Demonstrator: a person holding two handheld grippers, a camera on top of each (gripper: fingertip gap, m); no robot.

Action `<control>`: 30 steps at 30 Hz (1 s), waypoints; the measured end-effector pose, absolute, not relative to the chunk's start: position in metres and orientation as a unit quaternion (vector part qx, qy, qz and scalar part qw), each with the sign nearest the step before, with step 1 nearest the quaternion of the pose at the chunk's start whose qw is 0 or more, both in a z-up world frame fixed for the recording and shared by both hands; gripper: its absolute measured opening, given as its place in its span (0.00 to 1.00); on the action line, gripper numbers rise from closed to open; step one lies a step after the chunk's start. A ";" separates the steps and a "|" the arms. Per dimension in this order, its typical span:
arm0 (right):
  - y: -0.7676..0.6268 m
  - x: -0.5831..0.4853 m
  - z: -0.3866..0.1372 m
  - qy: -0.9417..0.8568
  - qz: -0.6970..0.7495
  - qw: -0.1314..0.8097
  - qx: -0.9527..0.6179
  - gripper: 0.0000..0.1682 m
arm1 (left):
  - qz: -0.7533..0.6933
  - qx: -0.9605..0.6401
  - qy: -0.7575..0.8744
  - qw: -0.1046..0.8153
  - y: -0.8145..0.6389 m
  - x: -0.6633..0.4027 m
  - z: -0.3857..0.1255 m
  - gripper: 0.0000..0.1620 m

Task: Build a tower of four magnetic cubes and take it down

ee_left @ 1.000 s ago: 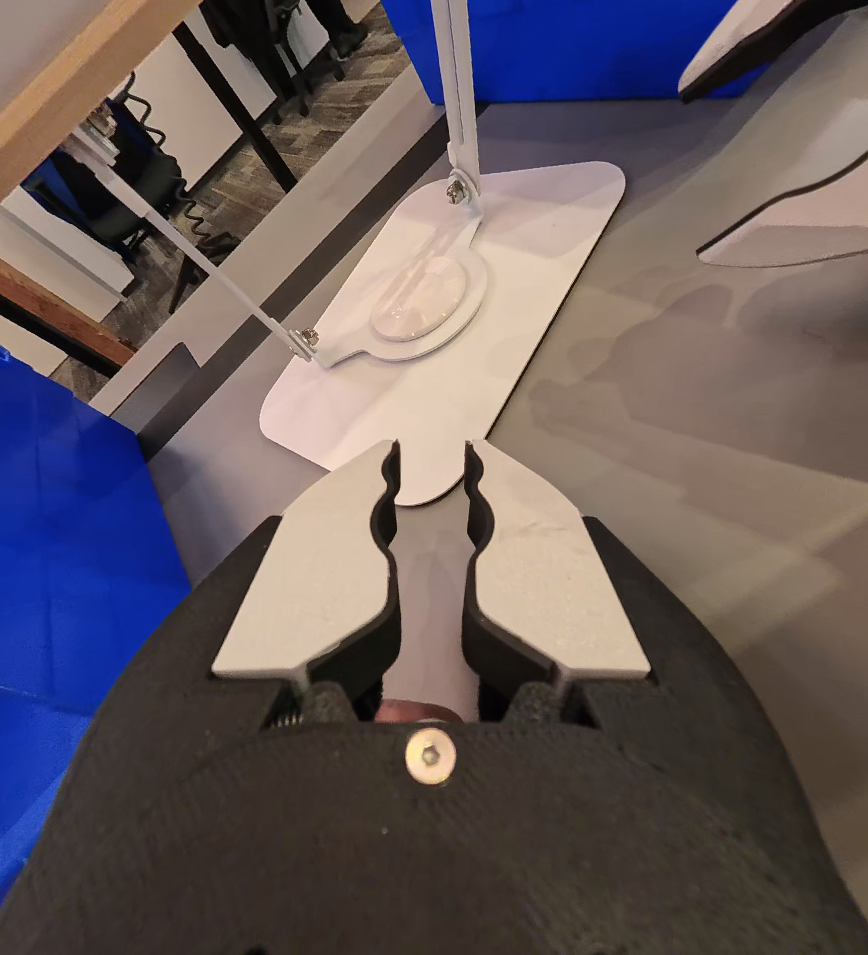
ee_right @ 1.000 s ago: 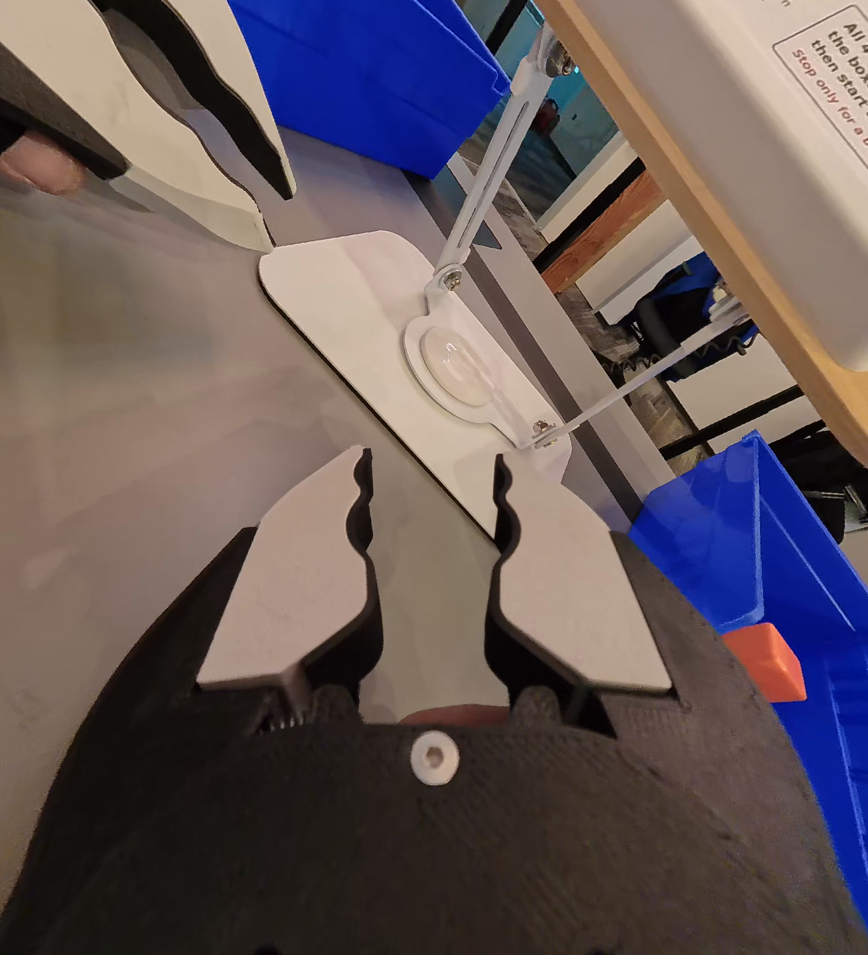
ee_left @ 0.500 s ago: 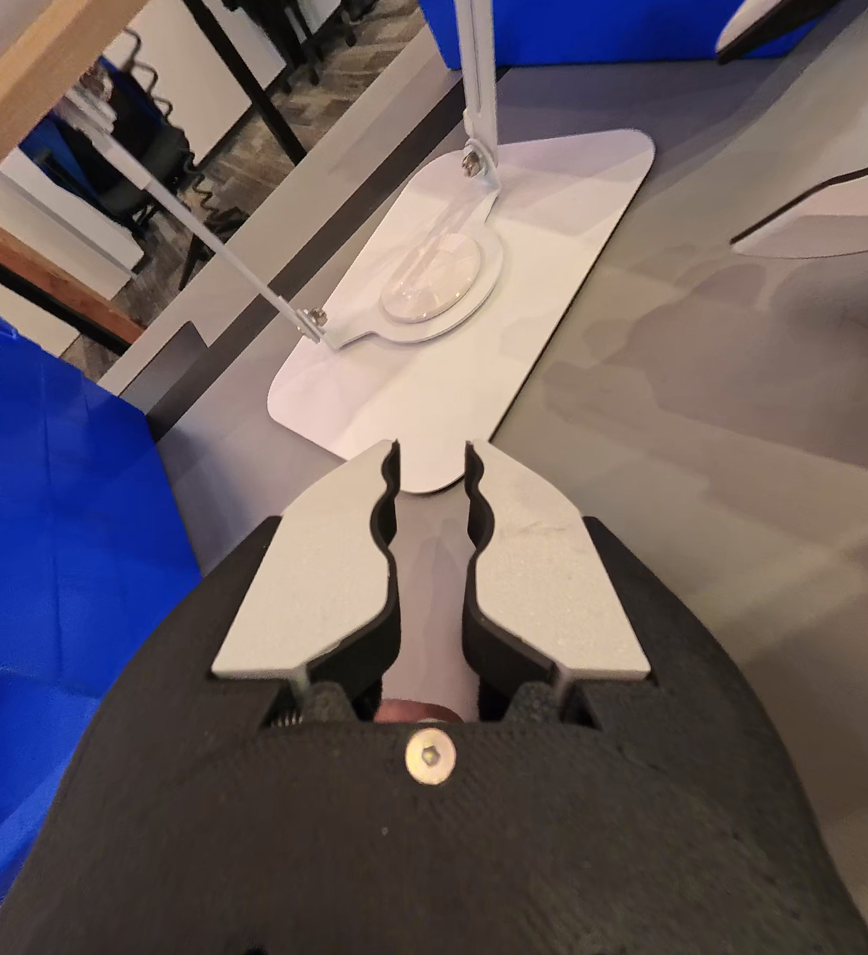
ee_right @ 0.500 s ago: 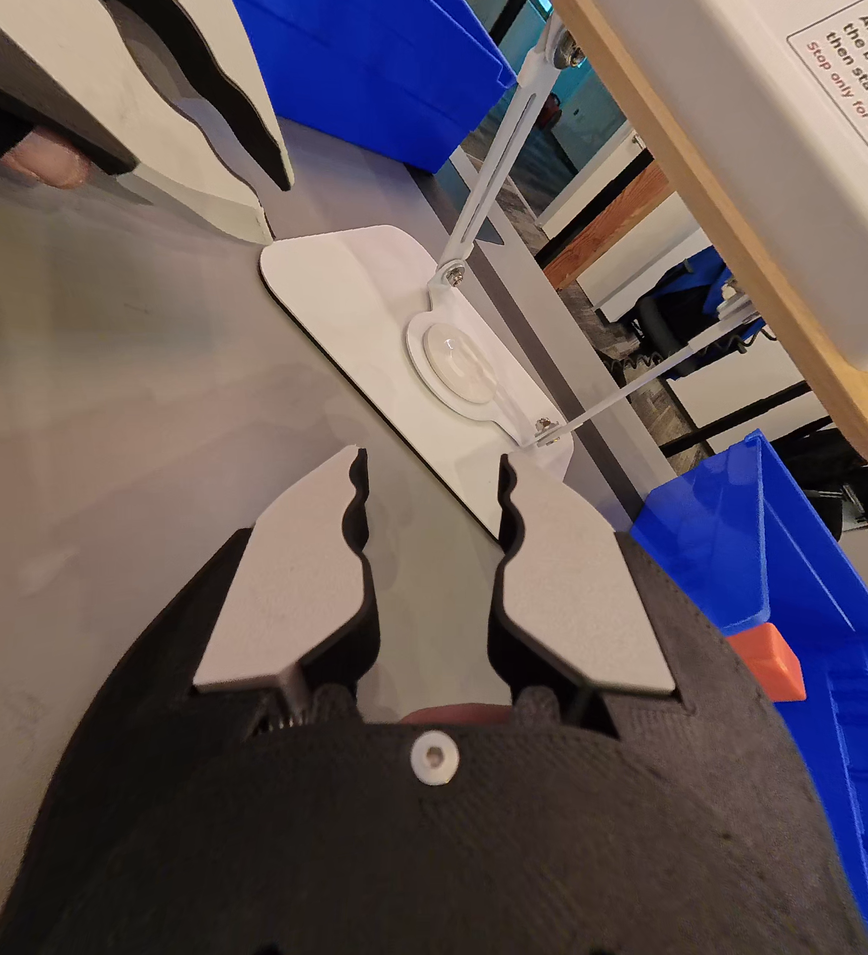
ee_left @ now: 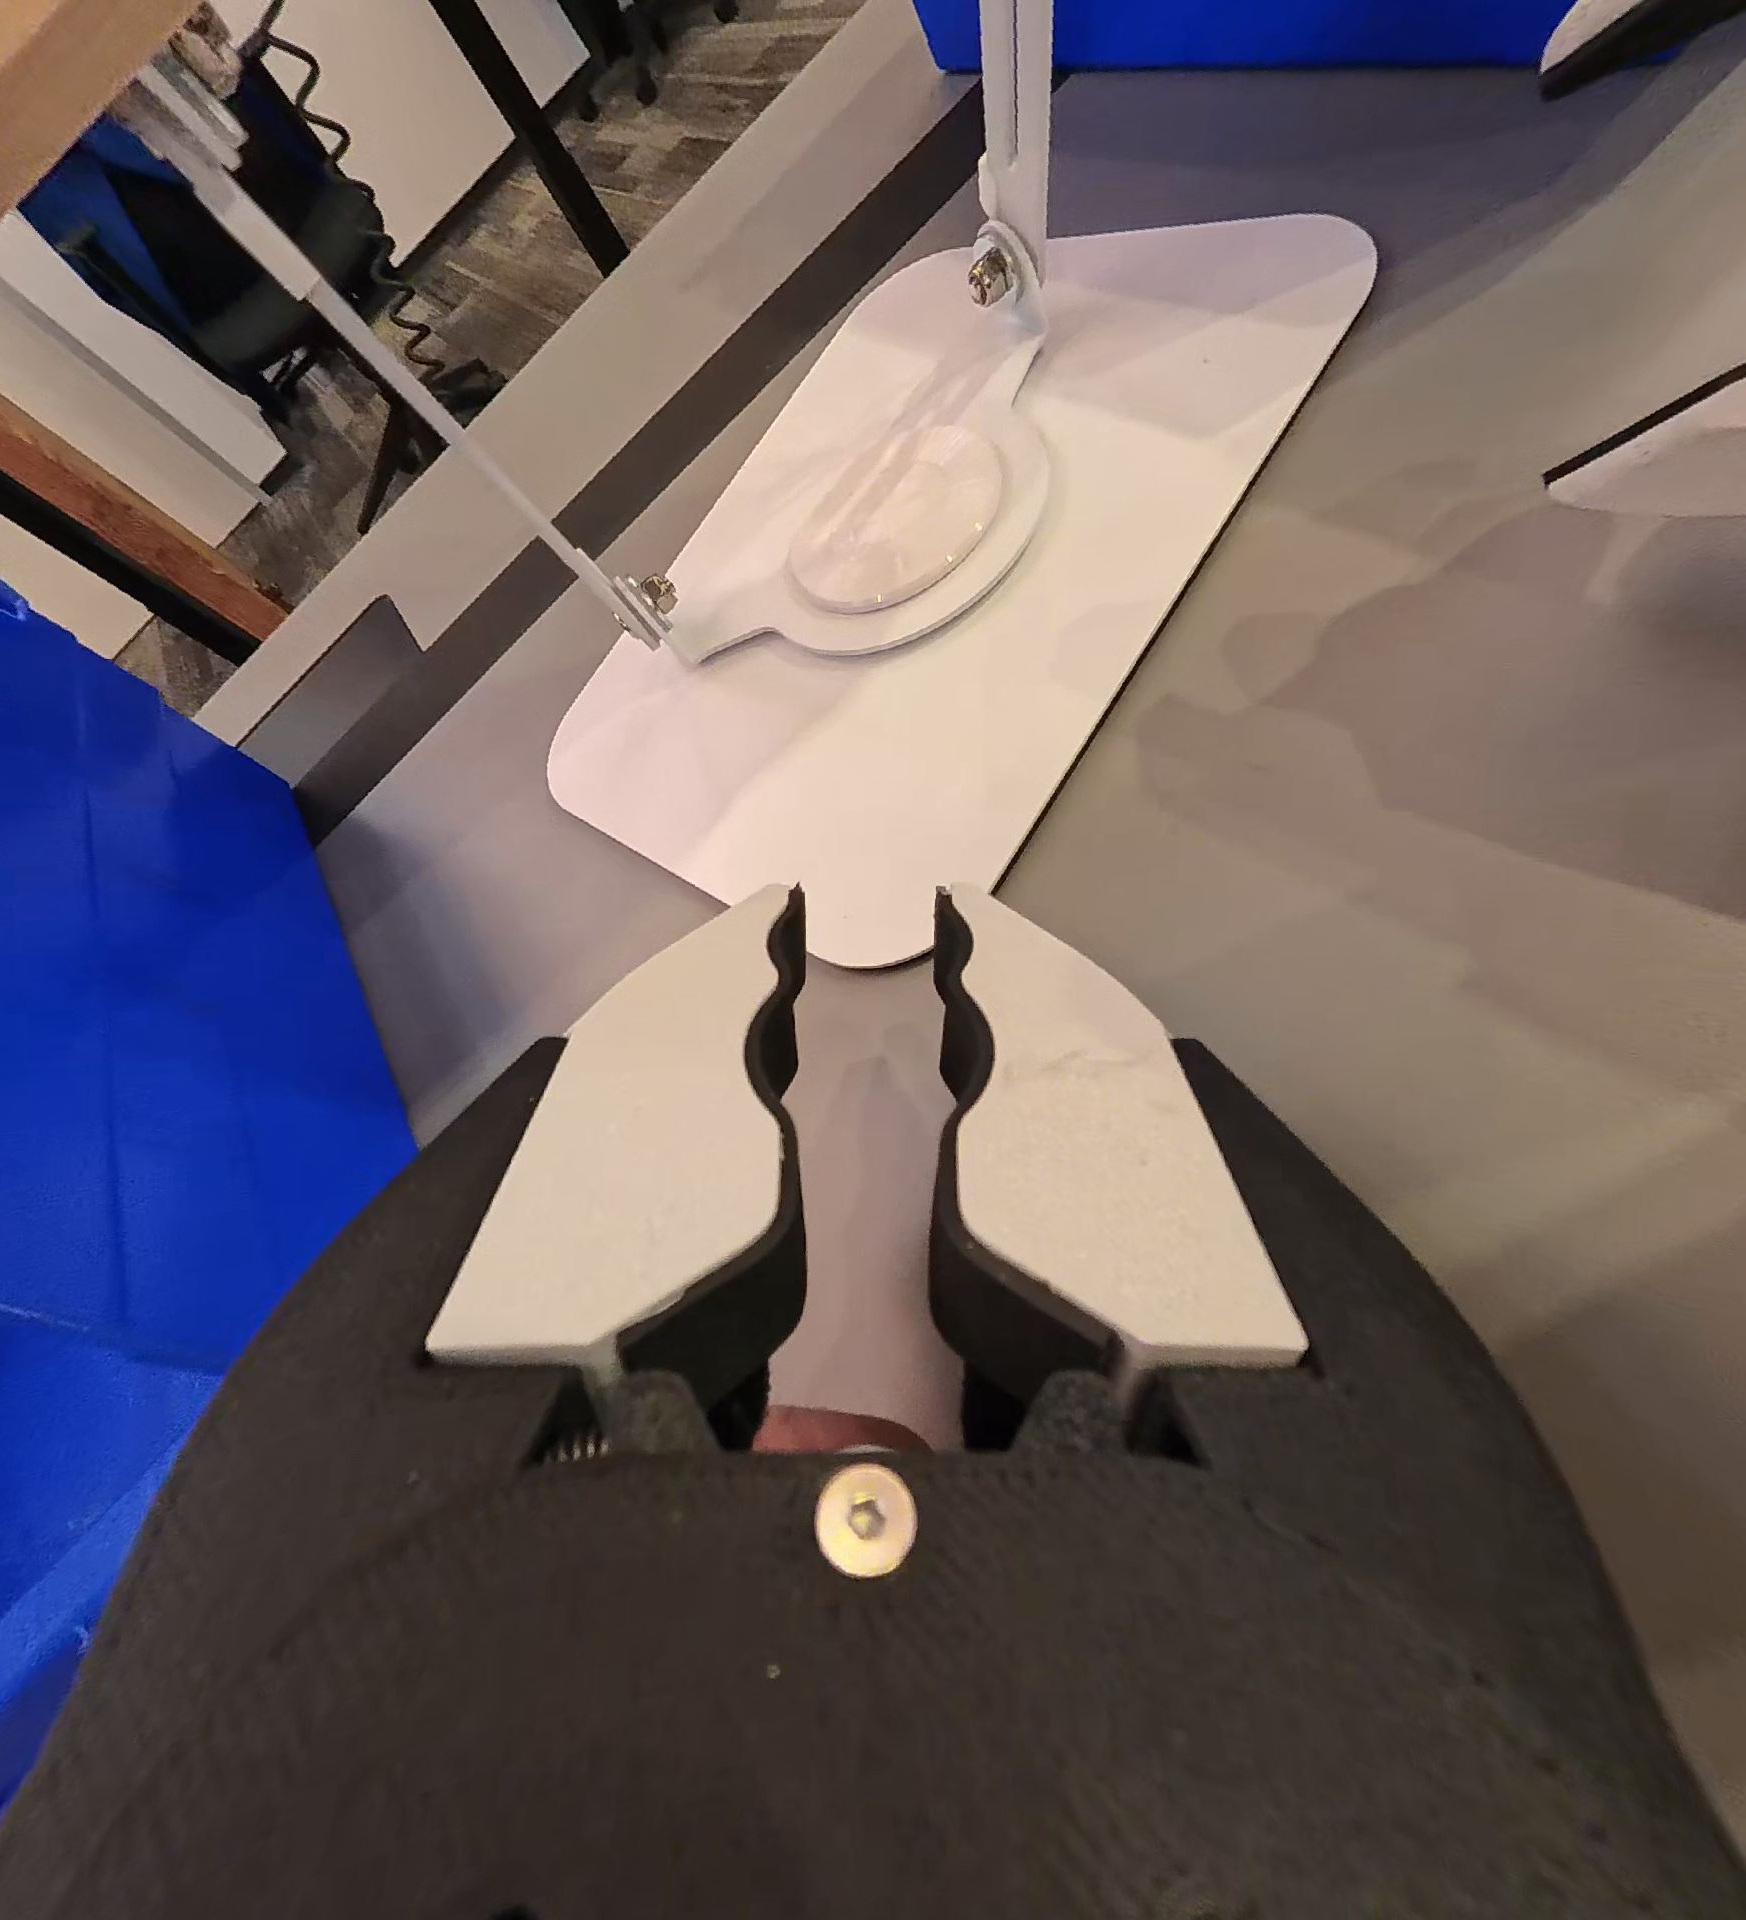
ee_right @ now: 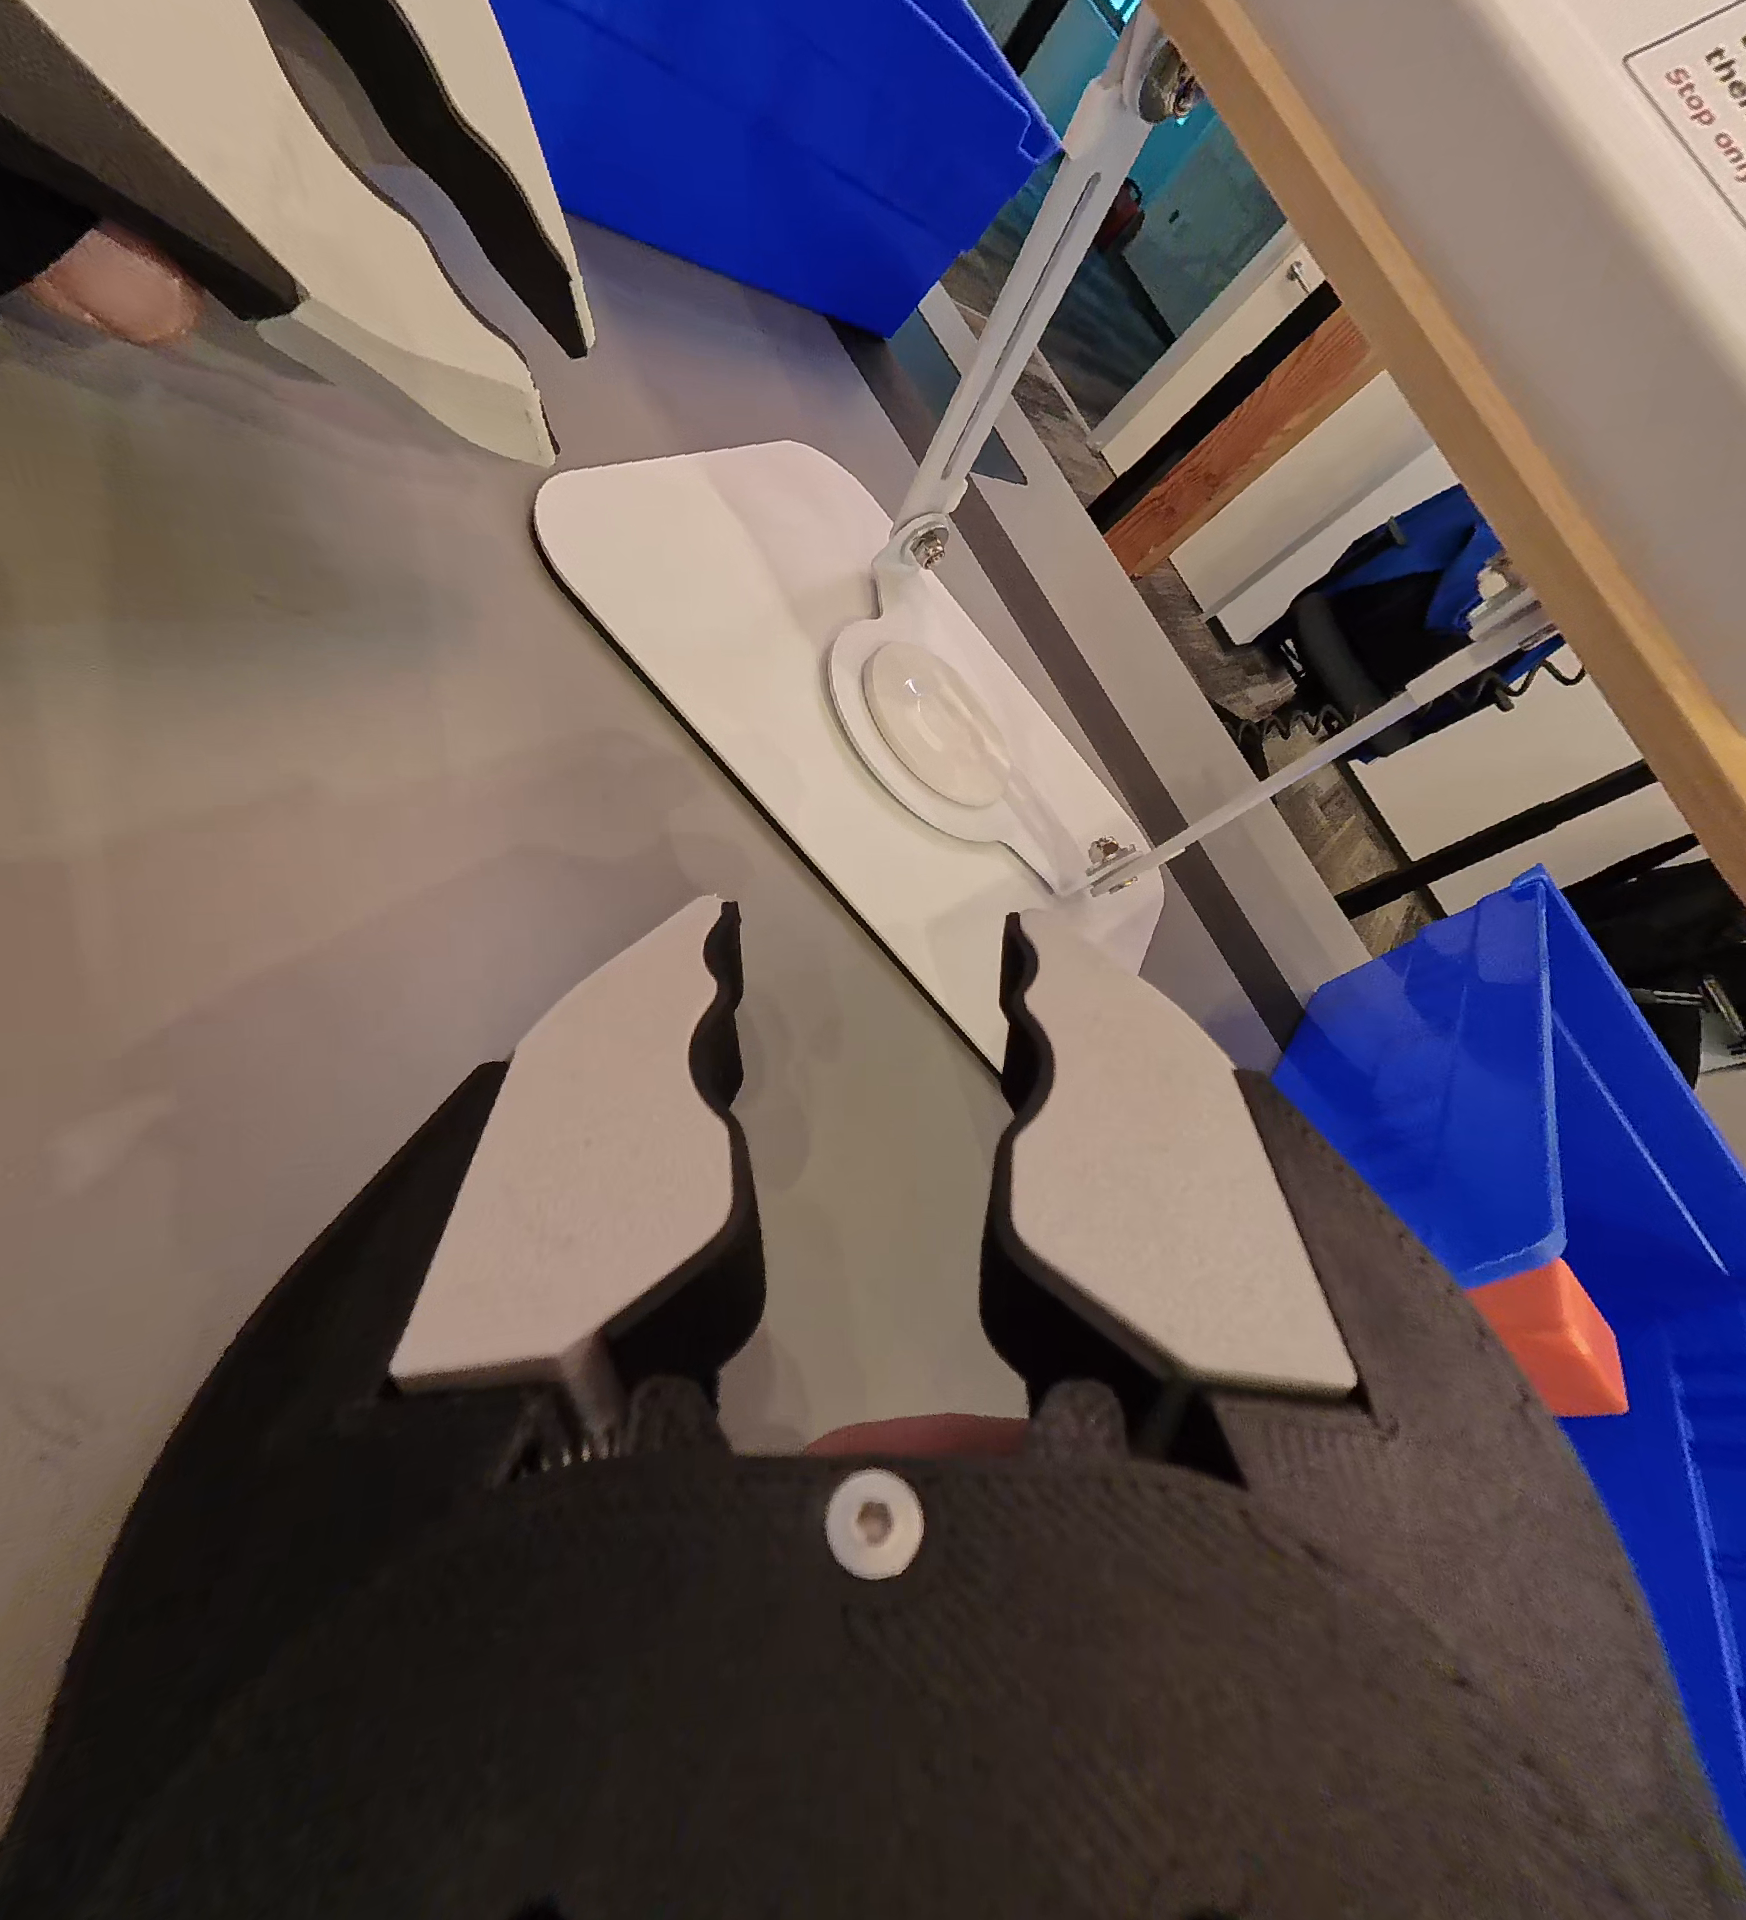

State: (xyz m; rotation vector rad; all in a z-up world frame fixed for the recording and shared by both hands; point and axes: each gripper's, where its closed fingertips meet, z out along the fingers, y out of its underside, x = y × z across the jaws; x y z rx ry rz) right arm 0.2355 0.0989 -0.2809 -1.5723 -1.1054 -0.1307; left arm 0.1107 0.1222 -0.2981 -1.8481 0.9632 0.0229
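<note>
The white plate (ee_left: 1004, 665) lies flat on the grey table (ee_left: 1420, 935), and I use it as the landmark for all places. On the plate sits a round clear disc (ee_left: 895, 530) in a white holder, and two thin white rods (ee_left: 1016, 114) rise from screws at the holder's two ends.

The left gripper (ee_left: 869, 902) is just at the near corner of the plate, with its fingertips over the plate's rounded edge. Its two fingers stand a little apart, with a narrow gap between them, and nothing is between them; only the table and the plate show through the gap. A blue bin (ee_left: 121, 987) stands to the left of the plate in this view, near the gripper.

The right gripper (ee_right: 869, 914) is beside the long near edge of the plate, at the other end. Its fingers are more widely apart than those of the left one, and they also hold nothing. Past the far corner of the plate, the left gripper shows in the top left of the right wrist view.

One orange cube (ee_right: 1544, 1340) lies inside another blue bin (ee_right: 1617, 1195), which stands just beyond the plate's right end in the right wrist view. I cannot see other cubes in either view.
</note>
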 end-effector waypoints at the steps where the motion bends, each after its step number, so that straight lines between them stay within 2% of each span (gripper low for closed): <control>1: 0.099 0.236 -0.281 -0.471 -0.056 0.570 -0.670 0.29 | 0.010 -0.766 0.399 0.504 0.122 0.111 -0.298 0.14; 30: 0.101 0.235 -0.281 -0.471 -0.061 0.566 -0.673 0.29 | 0.012 -0.765 0.404 0.501 0.122 0.112 -0.300 0.15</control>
